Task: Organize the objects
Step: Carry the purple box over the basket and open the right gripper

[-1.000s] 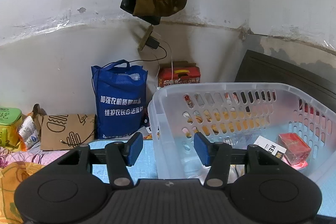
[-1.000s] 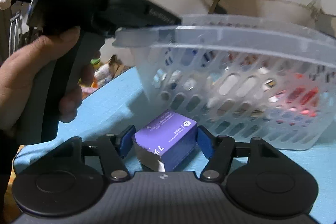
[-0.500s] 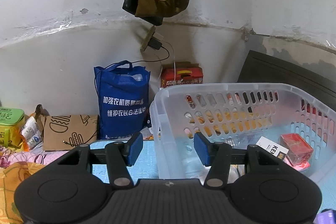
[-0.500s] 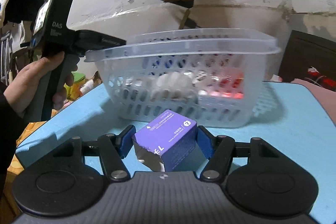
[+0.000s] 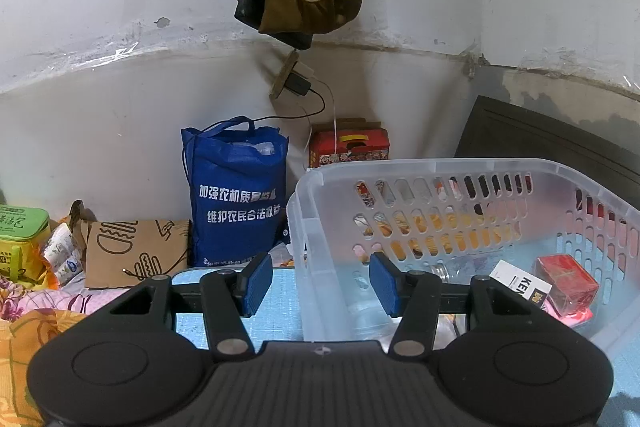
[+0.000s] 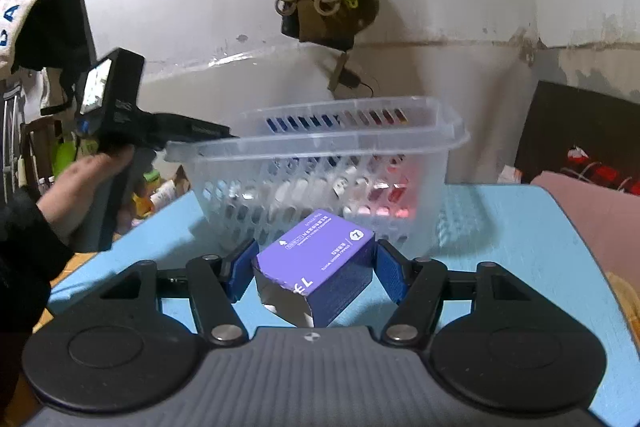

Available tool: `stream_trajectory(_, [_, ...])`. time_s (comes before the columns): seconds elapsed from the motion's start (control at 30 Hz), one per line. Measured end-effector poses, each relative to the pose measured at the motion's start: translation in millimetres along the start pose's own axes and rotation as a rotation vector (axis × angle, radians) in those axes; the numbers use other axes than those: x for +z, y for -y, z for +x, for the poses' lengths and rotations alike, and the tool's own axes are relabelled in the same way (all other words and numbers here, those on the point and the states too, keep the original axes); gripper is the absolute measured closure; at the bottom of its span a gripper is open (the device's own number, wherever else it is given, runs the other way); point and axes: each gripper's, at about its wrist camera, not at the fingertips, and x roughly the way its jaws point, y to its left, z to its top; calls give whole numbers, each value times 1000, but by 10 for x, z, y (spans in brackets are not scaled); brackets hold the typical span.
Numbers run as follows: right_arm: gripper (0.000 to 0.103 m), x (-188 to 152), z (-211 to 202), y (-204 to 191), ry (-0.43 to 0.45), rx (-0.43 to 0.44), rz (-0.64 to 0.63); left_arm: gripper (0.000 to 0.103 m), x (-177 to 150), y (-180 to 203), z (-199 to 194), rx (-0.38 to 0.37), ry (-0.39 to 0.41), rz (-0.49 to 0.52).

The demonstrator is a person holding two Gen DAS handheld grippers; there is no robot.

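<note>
- Blue-padded left tongs [image 5: 318,281] stand released, straddling the clear basket's [image 5: 436,165] near-left corner wall, likely to steady it on the bench [image 6: 520,227].
- Purple box [image 6: 316,263] sits clenched in the right tongs [image 6: 316,269], at 6 o'clock of the basket, awaiting loading.
- Basket wall at 12 o'clock blocks a straight push; lifting over the rim seems needed.

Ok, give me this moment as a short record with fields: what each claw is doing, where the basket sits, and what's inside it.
right claw: shut on the purple box, carried above the blue table, short of the basket
left claw: open, holding nothing, its fingers straddling the near corner of the basket
basket: clear plastic basket standing on the blue table
basket contents: red box, white carton with black lettering; other items too blurred to name
purple box status: not yet in the basket
</note>
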Motion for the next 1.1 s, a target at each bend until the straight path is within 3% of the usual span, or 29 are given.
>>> stream_trajectory(0.3, [37, 287, -219, -83, 86, 29, -21, 45, 0, 4, 2, 0, 0, 0])
stream_trajectory(0.57, [37, 998, -19, -161, 155, 54, -93, 45, 1, 4, 2, 0, -1, -1])
stream_trajectory(0.67, [37, 1291, 296, -117, 118, 116, -54, 45, 2, 3, 2, -1, -3, -2])
stream_trajectory(0.77, [37, 1453, 634, -155, 78, 105, -64, 45, 9, -6, 12, -6, -4, -9])
stream_trajectory(1.03, [34, 1459, 1278, -136, -35, 102, -71, 45, 9, -23, 26, -16, -3, -9])
stream_trajectory(1.07, [31, 1459, 1298, -114, -46, 110, -57, 45, 8, -26, 29, -17, -3, -10])
stream_trajectory(1.1, [16, 1454, 1311, -92, -38, 113, -43, 45, 11, -28, 32, -17, -3, -10])
